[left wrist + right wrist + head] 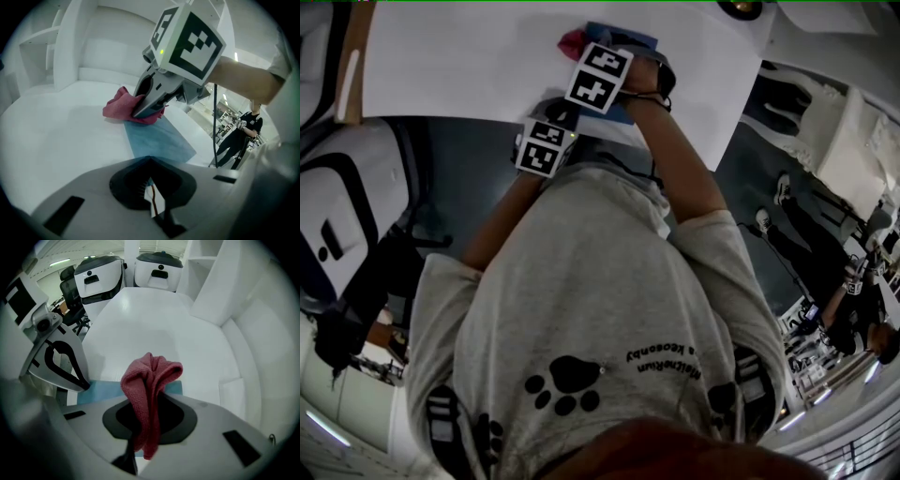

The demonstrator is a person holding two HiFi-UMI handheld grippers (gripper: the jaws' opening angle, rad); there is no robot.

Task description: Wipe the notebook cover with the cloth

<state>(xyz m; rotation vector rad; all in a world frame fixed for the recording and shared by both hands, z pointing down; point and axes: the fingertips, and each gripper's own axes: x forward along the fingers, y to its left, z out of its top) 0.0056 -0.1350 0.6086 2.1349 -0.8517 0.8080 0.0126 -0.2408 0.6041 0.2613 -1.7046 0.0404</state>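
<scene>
Two things could spoil the wipe from here, as I judge it. At the left, the left gripper [149,166] has its jaws drawn almost together on the near corner of the blue notebook [157,138], which lies flat on the white bench [56,131]; that hold looks thin, a corner only, so a firm stroke could swing the notebook round it or pull the corner free, and the book would slide along with the cloth instead of being wiped; a lift of this gripper could also bend the cover upward. Further right, the red cloth [150,380] rests bunched on the notebook's far end, pinched in the closed jaws of the right gripper [149,420], with a fold hanging out ahead of them; so small a wad may rub only a narrow strip and miss much of the cover; pressed too low, the hard jaw tips rather than the cloth could scrape the cover; if the pinch is shallow, drag could tug the cloth loose.
</scene>
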